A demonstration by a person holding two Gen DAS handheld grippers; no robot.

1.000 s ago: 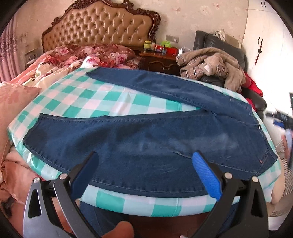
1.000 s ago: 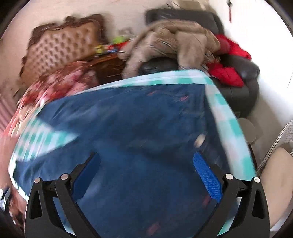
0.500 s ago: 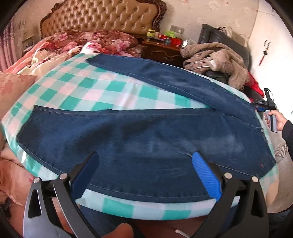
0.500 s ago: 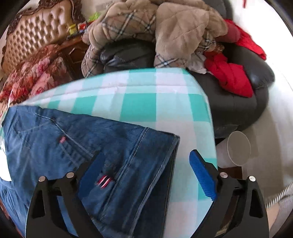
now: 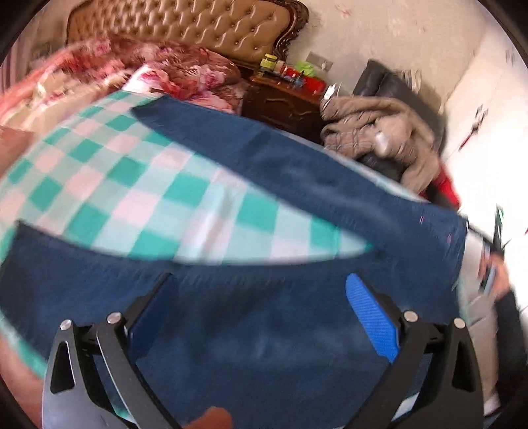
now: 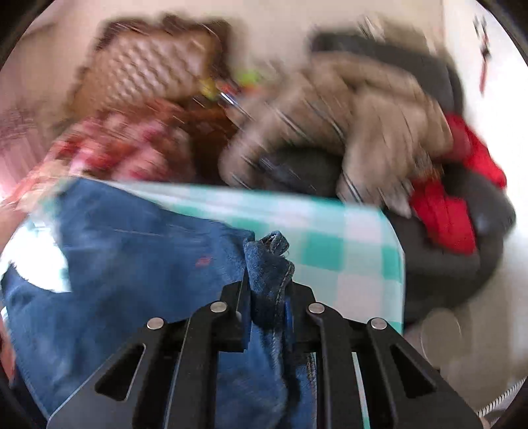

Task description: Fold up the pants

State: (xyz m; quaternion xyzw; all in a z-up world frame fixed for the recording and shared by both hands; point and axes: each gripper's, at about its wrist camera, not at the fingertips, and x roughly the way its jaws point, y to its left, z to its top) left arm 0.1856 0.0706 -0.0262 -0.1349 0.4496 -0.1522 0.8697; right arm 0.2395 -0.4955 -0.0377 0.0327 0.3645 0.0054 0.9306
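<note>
The right gripper [image 6: 267, 297] has just closed, pinching the jeans' [image 6: 132, 264] waistband corner to lift it for folding; the left gripper [image 5: 260, 313] gapes empty above the nearer leg.

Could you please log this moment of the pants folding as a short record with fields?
garment: blue jeans, spread flat, legs apart in a V
surface: green and white checked cloth
right gripper: jaws have just been closing, now clamped on a bunched edge of the jeans
left gripper: open above the near leg, nothing between its fingers
background: tufted headboard, beige coat on a dark chair
image quality: both views motion-blurred
</note>
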